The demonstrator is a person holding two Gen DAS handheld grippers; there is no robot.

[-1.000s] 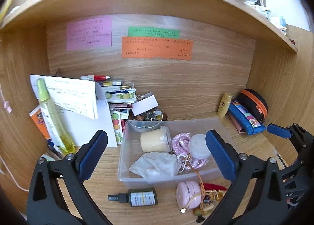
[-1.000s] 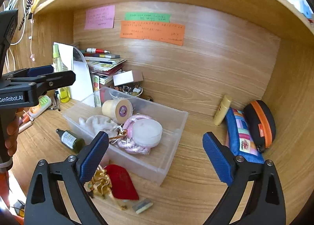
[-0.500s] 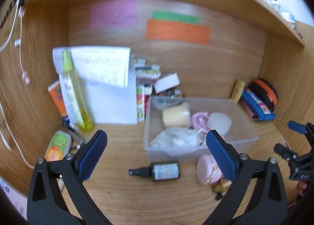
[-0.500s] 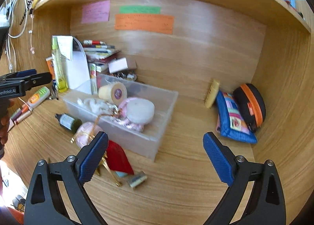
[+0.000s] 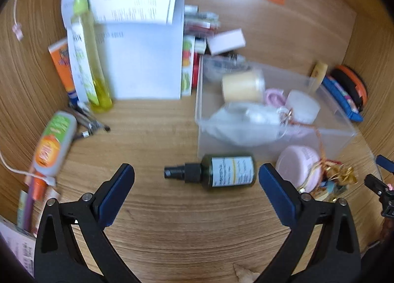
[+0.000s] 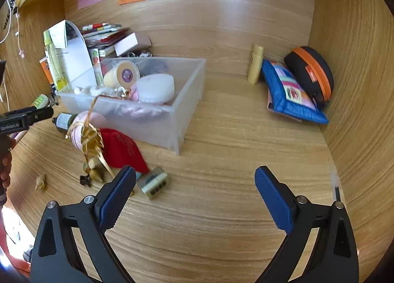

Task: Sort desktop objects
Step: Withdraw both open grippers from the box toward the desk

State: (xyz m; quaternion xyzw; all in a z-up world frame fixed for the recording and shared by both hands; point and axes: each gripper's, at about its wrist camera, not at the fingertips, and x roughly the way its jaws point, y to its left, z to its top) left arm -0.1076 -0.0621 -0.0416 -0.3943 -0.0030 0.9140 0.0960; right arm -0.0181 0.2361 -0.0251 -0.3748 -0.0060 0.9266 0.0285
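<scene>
Fingers: left gripper (image 5: 195, 179) spread wide, empty; right gripper (image 6: 194, 184) likewise | change: left has swung down toward dark spray bottle (image 5: 221, 172) lying on bench (image 5: 152, 135), beside clear bin (image 5: 339, 132) | meaning: bottle looks next for sorting

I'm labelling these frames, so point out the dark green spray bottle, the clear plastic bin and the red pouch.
Dark green spray bottle (image 5: 231, 172), left wrist view, on its label.
Clear plastic bin (image 6: 189, 90), right wrist view, on its side wall.
Red pouch (image 6: 123, 150), right wrist view, on its middle.
</scene>
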